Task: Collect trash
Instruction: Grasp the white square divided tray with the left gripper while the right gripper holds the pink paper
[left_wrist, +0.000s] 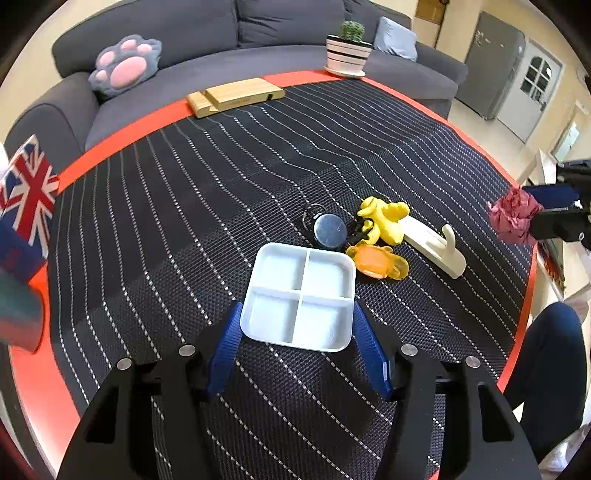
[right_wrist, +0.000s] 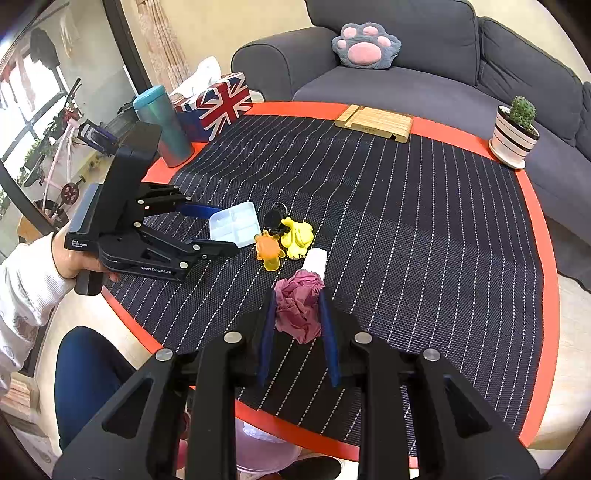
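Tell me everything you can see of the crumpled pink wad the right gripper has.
The crumpled pink wad looks like thin paper or tissue, dusty rose, heavily creased into an irregular ball. The right gripper is shut on it, its blue pads pressing both sides, and the wad bulges out beyond them. In the left wrist view it appears held above the table's right edge. Whether its underside touches anything cannot be told.
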